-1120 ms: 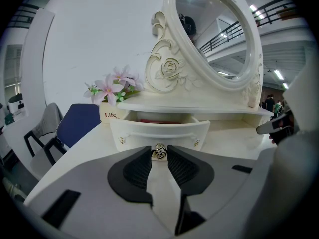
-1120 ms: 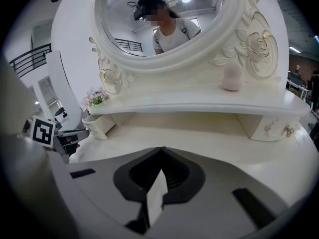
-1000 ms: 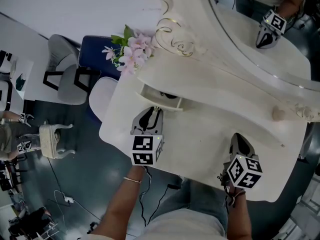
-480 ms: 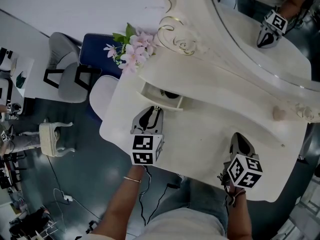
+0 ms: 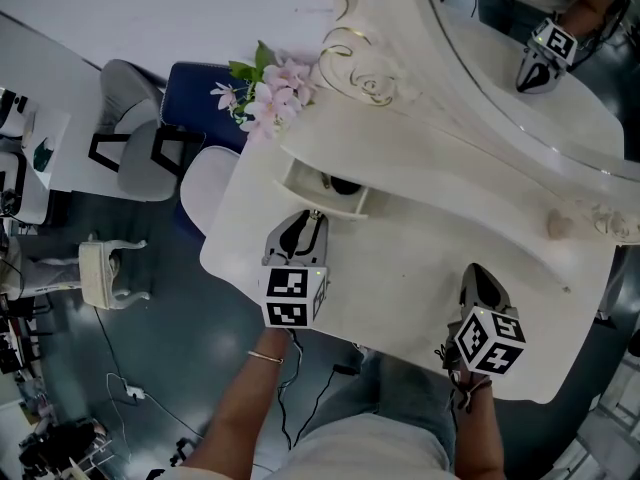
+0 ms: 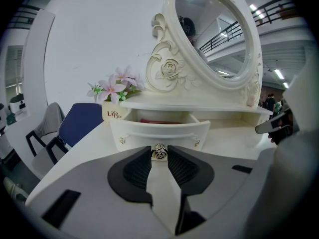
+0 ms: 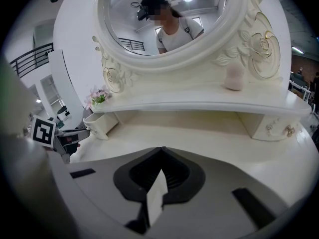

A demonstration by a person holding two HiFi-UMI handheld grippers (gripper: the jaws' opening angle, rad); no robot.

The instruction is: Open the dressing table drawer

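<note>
A: Looking in the drawer (image 6: 159,129): anything?
B: It stands pulled out below the shelf (image 6: 199,105), something red (image 6: 158,121) inside.
A: Claws?
B: The left gripper (image 5: 311,218) pinches its knob (image 6: 159,153); the right gripper (image 7: 160,151) is pressed together, empty, over the dressing table (image 5: 420,263).
</note>
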